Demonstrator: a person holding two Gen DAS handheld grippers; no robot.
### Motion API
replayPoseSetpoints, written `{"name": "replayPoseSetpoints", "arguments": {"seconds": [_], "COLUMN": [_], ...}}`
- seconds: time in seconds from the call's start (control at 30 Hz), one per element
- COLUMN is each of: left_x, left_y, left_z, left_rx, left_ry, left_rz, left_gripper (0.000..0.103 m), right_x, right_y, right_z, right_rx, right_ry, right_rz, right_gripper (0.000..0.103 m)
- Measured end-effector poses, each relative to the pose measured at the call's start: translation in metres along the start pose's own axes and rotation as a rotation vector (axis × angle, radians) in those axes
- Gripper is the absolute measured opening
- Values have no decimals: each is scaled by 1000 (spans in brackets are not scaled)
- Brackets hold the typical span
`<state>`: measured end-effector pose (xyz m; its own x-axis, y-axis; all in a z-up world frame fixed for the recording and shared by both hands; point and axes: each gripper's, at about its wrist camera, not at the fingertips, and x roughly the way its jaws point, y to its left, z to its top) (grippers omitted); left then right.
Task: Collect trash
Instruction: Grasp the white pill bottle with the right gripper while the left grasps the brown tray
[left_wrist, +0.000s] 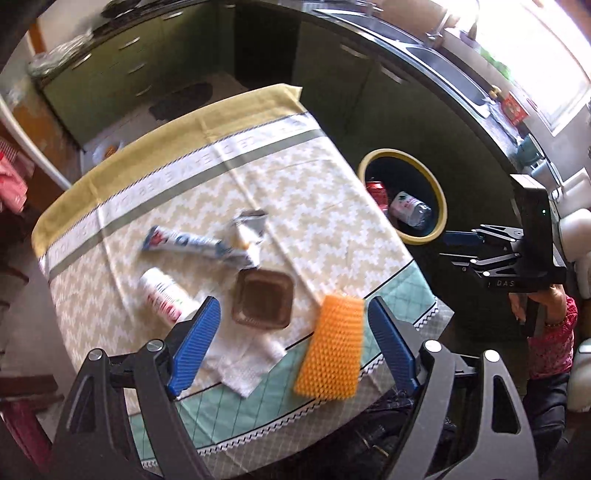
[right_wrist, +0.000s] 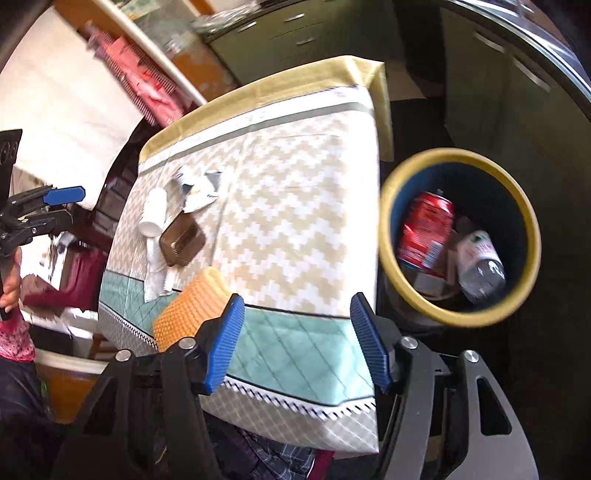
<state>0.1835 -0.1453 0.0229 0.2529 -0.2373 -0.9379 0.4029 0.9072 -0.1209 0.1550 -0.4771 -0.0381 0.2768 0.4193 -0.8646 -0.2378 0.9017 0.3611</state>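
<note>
Trash on the tablecloth (left_wrist: 295, 192): a toothpaste tube (left_wrist: 184, 242), torn wrapper (left_wrist: 249, 229), white bottle (left_wrist: 164, 295), brown plastic tray (left_wrist: 264, 297) and paper napkin (left_wrist: 243, 363), all just ahead of the left gripper (left_wrist: 293, 343), whose jaws are wide apart and empty. An orange sponge (left_wrist: 332, 350) sits between its fingers. Right gripper (right_wrist: 295, 341) also gapes with nothing held. Its camera looks straight into the yellow-rimmed bin (right_wrist: 402, 184) beside the table, showing a red can (right_wrist: 424, 229) and a clear bottle (right_wrist: 480, 262) inside.
</note>
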Motion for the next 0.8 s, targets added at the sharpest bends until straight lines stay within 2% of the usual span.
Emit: {"name": "replayPoseSetpoints", "arguments": {"seconds": [0.13,0.2,0.27,0.47,0.57,0.8], "left_x": [-2,4,9,-10,-29,-50], "left_y": [51,70,91,136,157,192], "left_z": [-28,-35,-40,-51,-62,-95], "left_rx": [-112,-166,-223,-327,-377,-456], "left_ry": [24,40,53,-7,-44,-72], "left_rz": [4,-6,-22,-17,4,28], "left_gripper": [78,78,78,78,78,78], "right_x": [43,64,82,131,161,217], "right_y": [72,101,126,196,222,254], "right_z": [37,53,63,98,116,141], "right_rx": [-153,-210,-257,-294,-296,-279], "right_ry": [65,88,114,193,253,357], "right_rz": [-7,-27,-9,93,83,38], "right_gripper": [47,39,33,33,36,51]}}
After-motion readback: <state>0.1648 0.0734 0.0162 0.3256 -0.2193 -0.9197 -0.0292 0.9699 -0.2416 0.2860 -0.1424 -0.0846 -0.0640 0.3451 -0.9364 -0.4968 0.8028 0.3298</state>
